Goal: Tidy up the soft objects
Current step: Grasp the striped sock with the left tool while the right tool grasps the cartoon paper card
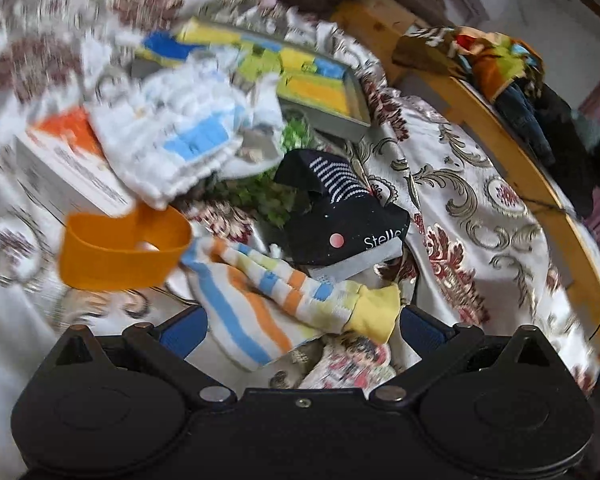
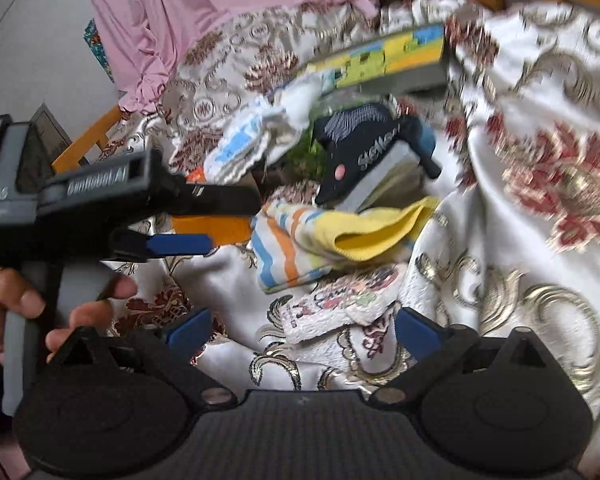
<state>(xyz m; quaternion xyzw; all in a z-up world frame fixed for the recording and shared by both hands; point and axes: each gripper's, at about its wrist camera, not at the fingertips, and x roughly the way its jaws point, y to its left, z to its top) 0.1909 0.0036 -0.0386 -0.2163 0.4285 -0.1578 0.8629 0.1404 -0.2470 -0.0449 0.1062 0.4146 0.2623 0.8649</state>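
Blue-padded fingers of the left gripper [image 1: 302,330] stand apart around a striped sock [image 1: 260,300] with a yellow cuff. At twelve o'clock lies a dark sock [image 1: 340,208]; at ten, an orange band [image 1: 120,248]. Likewise spread, the right gripper [image 2: 300,326] frames a patterned white cloth [image 2: 340,304] on the floral bedspread [image 2: 540,140].

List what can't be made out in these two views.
- White box, left wrist view: print blurred, partly under the blue-checked cloth.
- Green item, both views: mostly covered by the cloth and the black sock.
- Patterned cloth, left wrist view: blurred, cut off by the left gripper.
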